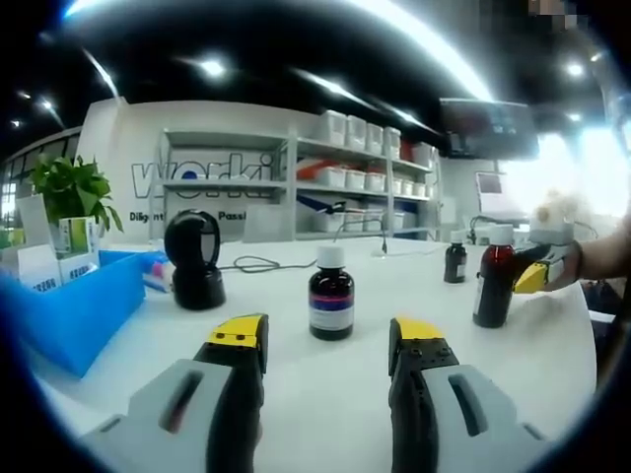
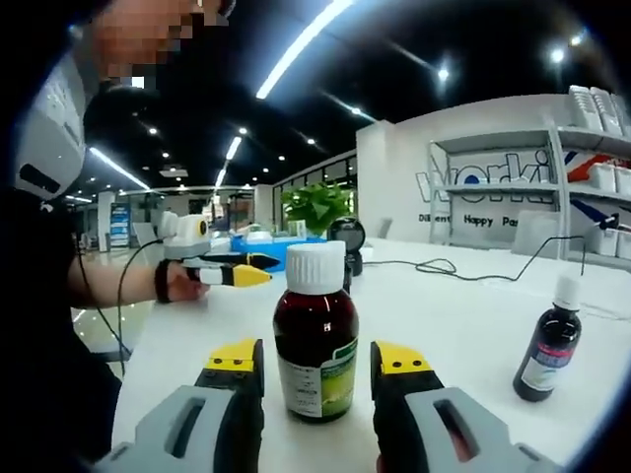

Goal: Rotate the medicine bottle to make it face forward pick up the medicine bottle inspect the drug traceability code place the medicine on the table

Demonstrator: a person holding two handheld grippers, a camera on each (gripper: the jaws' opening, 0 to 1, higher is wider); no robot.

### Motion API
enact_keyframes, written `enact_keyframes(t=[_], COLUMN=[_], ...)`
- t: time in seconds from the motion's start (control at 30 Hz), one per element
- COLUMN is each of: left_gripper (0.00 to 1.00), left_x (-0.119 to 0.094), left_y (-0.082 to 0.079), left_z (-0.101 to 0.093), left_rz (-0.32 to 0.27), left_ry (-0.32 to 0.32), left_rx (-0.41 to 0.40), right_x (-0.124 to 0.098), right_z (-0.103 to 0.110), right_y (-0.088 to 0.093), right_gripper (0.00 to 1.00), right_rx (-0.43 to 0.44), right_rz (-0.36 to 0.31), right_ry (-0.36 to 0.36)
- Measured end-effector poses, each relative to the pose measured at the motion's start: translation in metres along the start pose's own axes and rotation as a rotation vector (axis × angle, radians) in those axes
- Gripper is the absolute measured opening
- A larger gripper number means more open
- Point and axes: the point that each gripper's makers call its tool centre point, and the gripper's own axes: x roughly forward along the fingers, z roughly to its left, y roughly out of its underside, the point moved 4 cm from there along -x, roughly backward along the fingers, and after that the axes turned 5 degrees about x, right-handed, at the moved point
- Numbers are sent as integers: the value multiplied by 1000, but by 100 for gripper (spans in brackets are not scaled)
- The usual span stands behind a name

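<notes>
Here's the left gripper (image 1: 328, 340), jaws spread wide and holding nothing, hovering low over the white surface (image 1: 325, 404). Just ahead of it stands a dark glass bottle with a white cap and purple label (image 1: 331, 294), upright. To one side sits a black barcode scanner on its stand (image 1: 194, 261), with a black cable (image 1: 258, 264) trailing behind it, and a blue bin (image 1: 84, 310) near that edge of the surface with a potted plant (image 1: 71, 192) beyond it. Shelving with white boxes (image 1: 345, 182) lines the back wall.

Over in the right gripper view, the right gripper (image 2: 317, 360) has its jaws open either side of the medicine bottle (image 2: 315, 340), a brown bottle with a white cap and green-and-white label, standing upright between the yellow tips; whether the tips touch the glass, hard to tell. In the left gripper view this bottle (image 1: 493, 284) stands towards the far right edge with the right gripper against it. A smaller dark bottle (image 2: 548, 345) stands well apart. A person's hand (image 2: 175, 281) holds the left gripper out over the surface.
</notes>
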Motion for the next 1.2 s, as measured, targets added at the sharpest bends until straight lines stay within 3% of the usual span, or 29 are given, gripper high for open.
enact_keyframes(t=[0.7,0.77,1.07,1.2], left_gripper=[40,40,40,40], left_x=[1,1,1,0], left_y=[2,2,2,1], left_z=[-3,-3,-2,0], left_rz=[18,18,20,9], left_ry=[1,-1,-2,-5], left_rx=[20,20,26,17], right_x=[11,11,12,11], right_z=[-4,-6,-6,-5], right_y=[-6,-5,-4,-4], right_gripper=[34,31,30,30], right_rx=[-104,-146,-94,-98], right_rz=[65,83,76,80], right_ry=[-249,-250,-257,-224])
